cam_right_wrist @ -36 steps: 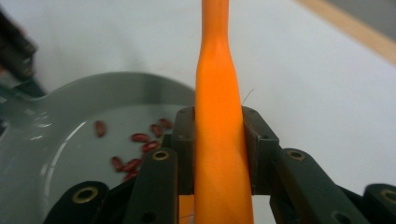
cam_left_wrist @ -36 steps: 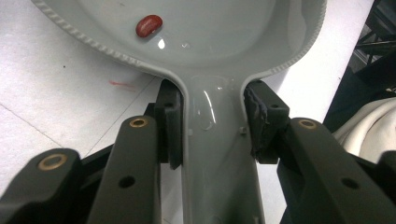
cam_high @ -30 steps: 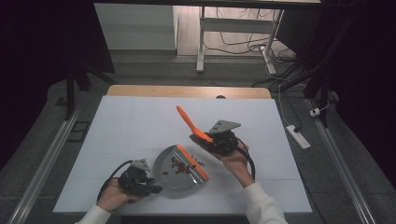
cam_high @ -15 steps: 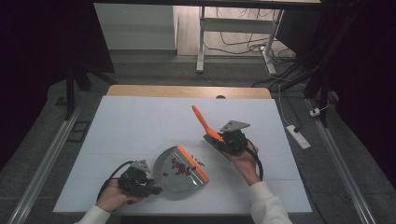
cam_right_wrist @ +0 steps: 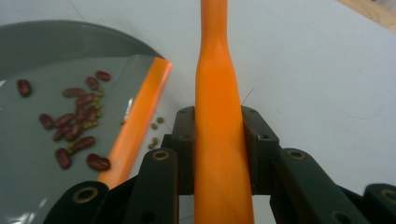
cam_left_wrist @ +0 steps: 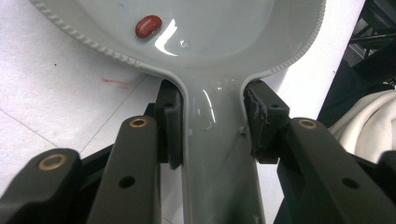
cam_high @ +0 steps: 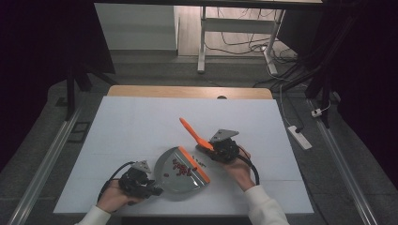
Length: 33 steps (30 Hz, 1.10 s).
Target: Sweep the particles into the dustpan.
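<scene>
My left gripper (cam_left_wrist: 210, 140) clamps the dustpan (cam_high: 176, 176) handle; right gripper (cam_right_wrist: 217, 135) clamps an orange brush (cam_high: 191, 131). Mid-sweep, prob.; next: loose beans (cam_high: 202, 162) beside the dustpan's lip.

text: none legible | labels: none | numbers: none

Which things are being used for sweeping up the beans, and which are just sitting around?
In use: grey dustpan, orange brush handle, red beans, small green beans, left gripper, right gripper.

Just lying about: white power strip, floor cables.
</scene>
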Tool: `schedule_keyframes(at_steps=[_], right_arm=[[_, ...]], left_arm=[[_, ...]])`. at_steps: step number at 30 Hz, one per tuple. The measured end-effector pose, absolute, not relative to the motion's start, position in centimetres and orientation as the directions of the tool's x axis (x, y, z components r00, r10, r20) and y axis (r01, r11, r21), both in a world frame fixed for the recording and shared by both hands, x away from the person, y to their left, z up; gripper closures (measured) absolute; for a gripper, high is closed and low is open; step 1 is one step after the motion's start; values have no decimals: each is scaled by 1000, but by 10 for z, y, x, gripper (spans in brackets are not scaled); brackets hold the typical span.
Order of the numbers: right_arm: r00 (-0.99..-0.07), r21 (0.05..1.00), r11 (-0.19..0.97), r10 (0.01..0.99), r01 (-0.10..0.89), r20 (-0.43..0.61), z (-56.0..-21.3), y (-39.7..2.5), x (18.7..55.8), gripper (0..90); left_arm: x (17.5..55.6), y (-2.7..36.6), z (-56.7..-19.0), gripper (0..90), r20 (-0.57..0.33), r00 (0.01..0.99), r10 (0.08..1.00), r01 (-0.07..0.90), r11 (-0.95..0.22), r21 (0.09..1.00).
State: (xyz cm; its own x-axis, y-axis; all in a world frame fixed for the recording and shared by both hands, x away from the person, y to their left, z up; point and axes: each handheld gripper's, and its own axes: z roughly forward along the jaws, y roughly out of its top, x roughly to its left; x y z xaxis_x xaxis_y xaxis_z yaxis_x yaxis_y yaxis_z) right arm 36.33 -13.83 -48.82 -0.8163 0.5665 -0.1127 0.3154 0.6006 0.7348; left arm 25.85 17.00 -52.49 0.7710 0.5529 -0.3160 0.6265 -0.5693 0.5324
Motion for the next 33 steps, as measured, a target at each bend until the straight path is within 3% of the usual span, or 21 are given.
schedule_keyframes(at_steps=[12, 21, 26, 33], right_arm=[[-854, 729, 633, 504, 260, -133, -490, -115, 344, 698], [-881, 765, 590, 469, 258, -64, -488, -109, 339, 698], [-899, 774, 595, 430, 217, -78, -483, -104, 334, 699], [-855, 794, 553, 512, 252, -85, -477, -121, 343, 698]], left_arm=[[259, 170, -525, 617, -317, 771, 553, 627, -569, 532], [259, 170, -525, 617, -317, 771, 552, 626, -569, 533], [259, 170, -525, 617, -316, 771, 552, 626, -570, 533], [259, 170, -525, 617, -316, 772, 552, 626, -570, 532]])
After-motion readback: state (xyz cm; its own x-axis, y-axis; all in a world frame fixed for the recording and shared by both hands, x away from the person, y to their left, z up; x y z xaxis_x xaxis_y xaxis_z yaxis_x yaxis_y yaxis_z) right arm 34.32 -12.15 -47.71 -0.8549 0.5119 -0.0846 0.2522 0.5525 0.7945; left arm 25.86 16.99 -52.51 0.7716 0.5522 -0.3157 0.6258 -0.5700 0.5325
